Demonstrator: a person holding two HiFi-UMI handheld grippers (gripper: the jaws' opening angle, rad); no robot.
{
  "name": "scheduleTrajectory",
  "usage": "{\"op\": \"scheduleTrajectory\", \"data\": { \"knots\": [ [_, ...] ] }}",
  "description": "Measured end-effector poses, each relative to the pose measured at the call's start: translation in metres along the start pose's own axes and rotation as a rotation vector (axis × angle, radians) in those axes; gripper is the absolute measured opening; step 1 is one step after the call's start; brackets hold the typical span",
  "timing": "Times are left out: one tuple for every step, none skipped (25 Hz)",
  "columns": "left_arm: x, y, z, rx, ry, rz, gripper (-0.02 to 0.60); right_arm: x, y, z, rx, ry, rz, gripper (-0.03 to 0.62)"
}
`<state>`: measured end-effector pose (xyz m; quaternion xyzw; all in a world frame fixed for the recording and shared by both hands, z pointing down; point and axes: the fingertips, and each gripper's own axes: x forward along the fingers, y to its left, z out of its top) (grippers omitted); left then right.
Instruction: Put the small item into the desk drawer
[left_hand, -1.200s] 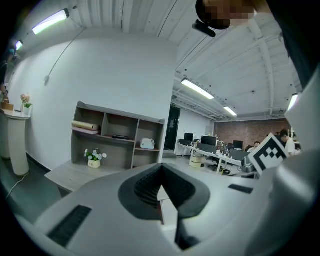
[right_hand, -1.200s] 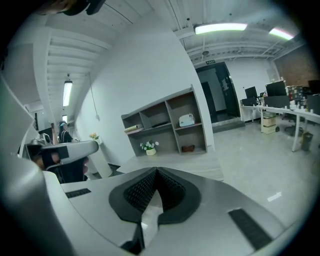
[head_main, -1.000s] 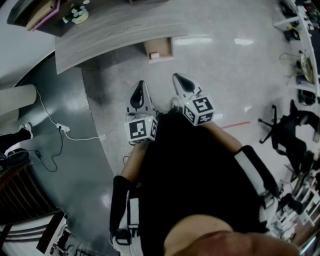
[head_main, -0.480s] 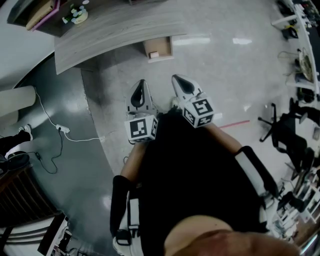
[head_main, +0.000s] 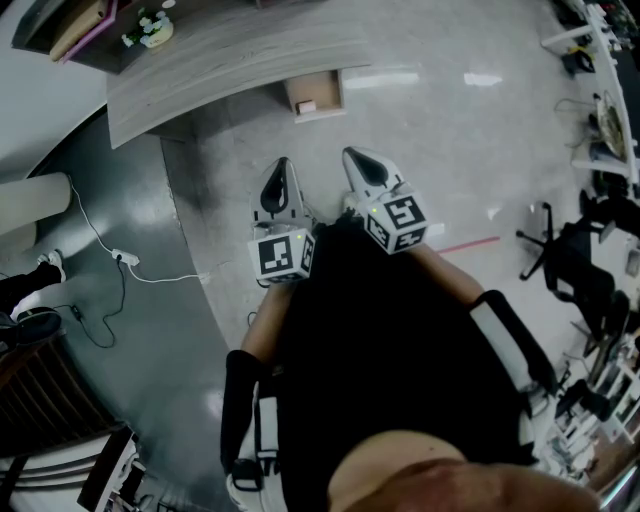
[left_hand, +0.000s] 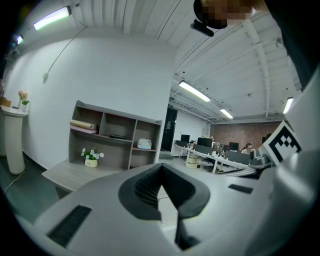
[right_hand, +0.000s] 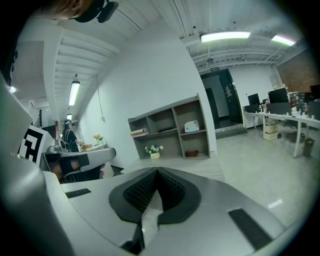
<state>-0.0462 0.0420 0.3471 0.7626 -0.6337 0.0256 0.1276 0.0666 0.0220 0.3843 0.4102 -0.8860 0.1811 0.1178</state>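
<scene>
Unmoved since earlier: grey left gripper (head_main: 281, 172) and grey right gripper (head_main: 356, 160), both pressed together; small open wooden drawer (head_main: 314, 95), contents too small to identify.

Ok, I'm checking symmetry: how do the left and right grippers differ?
The left gripper points straight ahead; the right gripper angles inward. The left gripper's marker cube sits lower in the head view than the right gripper's. Both are shut, over the floor.
</scene>
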Motion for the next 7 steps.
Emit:
{"op": "scheduleTrajectory", "data": {
  "knots": [
    [-0.0003, -0.0003, 0.0003, 0.000, 0.000, -0.001, 0.000, -0.0003, 0.0003, 0.0003, 0.000, -0.001, 0.000, -0.002],
    [-0.0003, -0.0001, 0.0004, 0.001, -0.001, -0.002, 0.000, -0.0002, 0.0007, 0.0003, 0.000, -0.001, 0.000, -0.002],
    [-0.0002, 0.0004, 0.0003, 0.001, -0.001, -0.002, 0.000, 0.0003, 0.0010, 0.0002, 0.001, -0.001, 0.001, -0.002],
    [-0.0002, 0.0008, 0.0001, 0.001, 0.000, -0.002, -0.001, 0.0009, 0.0013, 0.0000, 0.002, 0.000, 0.001, -0.002],
    [-0.0002, 0.0012, -0.0001, 0.000, 0.001, -0.001, -0.001, 0.0015, 0.0015, -0.0002, 0.002, 0.000, 0.002, -0.002],
    [-0.0002, 0.0014, -0.0002, -0.002, 0.002, -0.001, -0.001, 0.0019, 0.0016, -0.0003, 0.001, 0.001, 0.003, -0.002],
    [-0.0002, 0.0016, -0.0003, -0.003, 0.003, 0.000, 0.000, 0.0022, 0.0017, -0.0003, 0.001, 0.001, 0.004, -0.002]
  ]
}}
